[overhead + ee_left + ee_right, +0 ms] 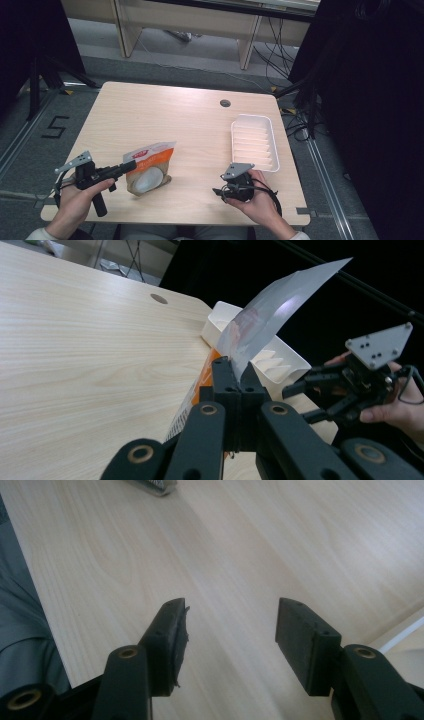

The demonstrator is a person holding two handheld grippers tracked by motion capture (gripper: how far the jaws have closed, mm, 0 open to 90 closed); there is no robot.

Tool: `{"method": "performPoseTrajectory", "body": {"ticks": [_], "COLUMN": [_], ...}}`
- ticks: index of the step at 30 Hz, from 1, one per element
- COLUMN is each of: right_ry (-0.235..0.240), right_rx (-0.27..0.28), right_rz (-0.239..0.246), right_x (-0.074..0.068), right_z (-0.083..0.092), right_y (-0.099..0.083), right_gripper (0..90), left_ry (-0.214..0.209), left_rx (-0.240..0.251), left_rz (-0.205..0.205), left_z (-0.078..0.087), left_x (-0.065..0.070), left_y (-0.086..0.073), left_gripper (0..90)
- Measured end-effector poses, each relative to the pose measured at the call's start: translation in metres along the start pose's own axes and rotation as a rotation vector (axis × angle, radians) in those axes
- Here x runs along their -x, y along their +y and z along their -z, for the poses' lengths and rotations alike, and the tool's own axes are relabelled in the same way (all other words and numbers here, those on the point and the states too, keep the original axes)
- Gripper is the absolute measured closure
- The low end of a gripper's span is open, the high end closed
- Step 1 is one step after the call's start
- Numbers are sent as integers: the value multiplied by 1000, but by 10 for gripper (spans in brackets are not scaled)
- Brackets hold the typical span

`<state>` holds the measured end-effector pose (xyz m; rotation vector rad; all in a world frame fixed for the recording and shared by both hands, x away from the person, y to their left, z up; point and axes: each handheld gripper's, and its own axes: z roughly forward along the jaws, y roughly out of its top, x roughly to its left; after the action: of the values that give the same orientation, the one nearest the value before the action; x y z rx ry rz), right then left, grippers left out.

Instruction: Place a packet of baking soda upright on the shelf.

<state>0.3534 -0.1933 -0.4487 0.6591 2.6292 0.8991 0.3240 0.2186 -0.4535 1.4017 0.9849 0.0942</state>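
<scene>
Pale wooden table [165, 115] as landmark. On its right side, white ribbed plastic tray [254, 141], empty. Near its front left, orange-and-white foil pouch [149, 167], light, floppy, slick; best pinched at a flat sealed edge. Left gripper [131, 165] clamped tight on that edge. Right gripper [218, 192] agape, holding nothing, just before the tray.
</scene>
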Motion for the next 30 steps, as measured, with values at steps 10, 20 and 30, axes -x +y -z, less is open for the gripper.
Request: {"method": "performPoseTrajectory", "body": {"ticks": [10,20,30], "right_ry": [9,12,13], "right_rx": [4,-15,5], "right_rz": [72,150,216], "right_x": [8,20,23], "right_z": [18,27,36], "right_y": [45,77,108], "right_gripper": [413,383,364], "left_ry": [-42,-67,-102], "left_rx": [-11,-22,-38], "left_rz": [-28,-52,-76], "left_z": [-7,-13,-22], "left_x": [9,17,26], "left_y": [4,7,10], "left_gripper": [900,900,900]}}
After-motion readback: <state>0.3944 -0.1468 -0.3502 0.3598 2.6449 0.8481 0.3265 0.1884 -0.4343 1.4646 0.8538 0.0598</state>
